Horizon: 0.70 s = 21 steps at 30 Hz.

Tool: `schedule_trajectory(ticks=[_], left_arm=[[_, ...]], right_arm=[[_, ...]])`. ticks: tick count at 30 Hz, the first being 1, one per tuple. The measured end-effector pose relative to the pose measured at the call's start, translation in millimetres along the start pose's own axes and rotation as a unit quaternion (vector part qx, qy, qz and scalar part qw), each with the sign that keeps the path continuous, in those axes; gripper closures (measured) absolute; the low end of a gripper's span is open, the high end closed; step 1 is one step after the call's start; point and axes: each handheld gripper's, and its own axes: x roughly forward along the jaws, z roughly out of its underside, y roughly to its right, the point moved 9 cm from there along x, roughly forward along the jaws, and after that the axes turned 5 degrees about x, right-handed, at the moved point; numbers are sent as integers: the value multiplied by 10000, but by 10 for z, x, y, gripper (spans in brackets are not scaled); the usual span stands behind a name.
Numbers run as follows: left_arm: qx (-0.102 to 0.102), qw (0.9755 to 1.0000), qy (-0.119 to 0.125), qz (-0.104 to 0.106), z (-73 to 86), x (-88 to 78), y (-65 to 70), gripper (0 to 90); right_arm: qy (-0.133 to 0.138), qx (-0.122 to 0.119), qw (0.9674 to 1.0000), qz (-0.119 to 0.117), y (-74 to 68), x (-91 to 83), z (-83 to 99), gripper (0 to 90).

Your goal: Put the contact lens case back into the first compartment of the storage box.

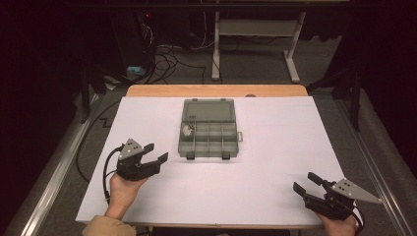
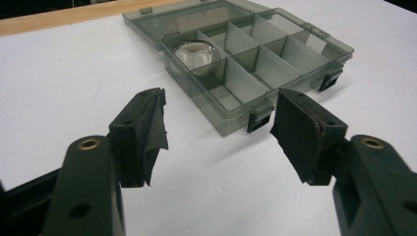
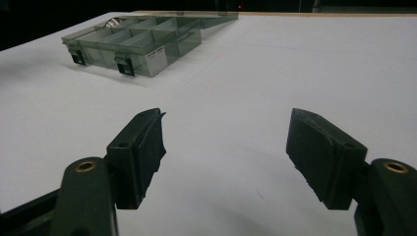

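Smoky grey see-thru box point(image 1: 209, 129) w/ black latches point(image 2: 258, 119), white sheet point(image 1: 275, 162), tan table edge point(image 1: 216, 90), black tools

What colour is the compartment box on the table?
Translucent smoky grey-green with black latches; the compartment box shows best in the left gripper view.

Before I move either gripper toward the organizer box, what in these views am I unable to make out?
- Shiny object in a compartment of the organizer box: small in the high view, glare and the tinted walls blur it in the left gripper view; identity unclear.
- The same compartment in the right gripper view: box walls hide nearly all of it.
- Right gripper: hand cut off by the high view's bottom edge.
- Label on the box side: too small to read.
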Motion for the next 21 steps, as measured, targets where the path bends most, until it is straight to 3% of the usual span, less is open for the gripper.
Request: schedule_trajectory(ticks=[21], left_arm=[[-236, 9995, 161, -95, 319, -183, -43, 343]], right_arm=[[-6, 29, 10000, 46, 12, -6, 6, 306]])
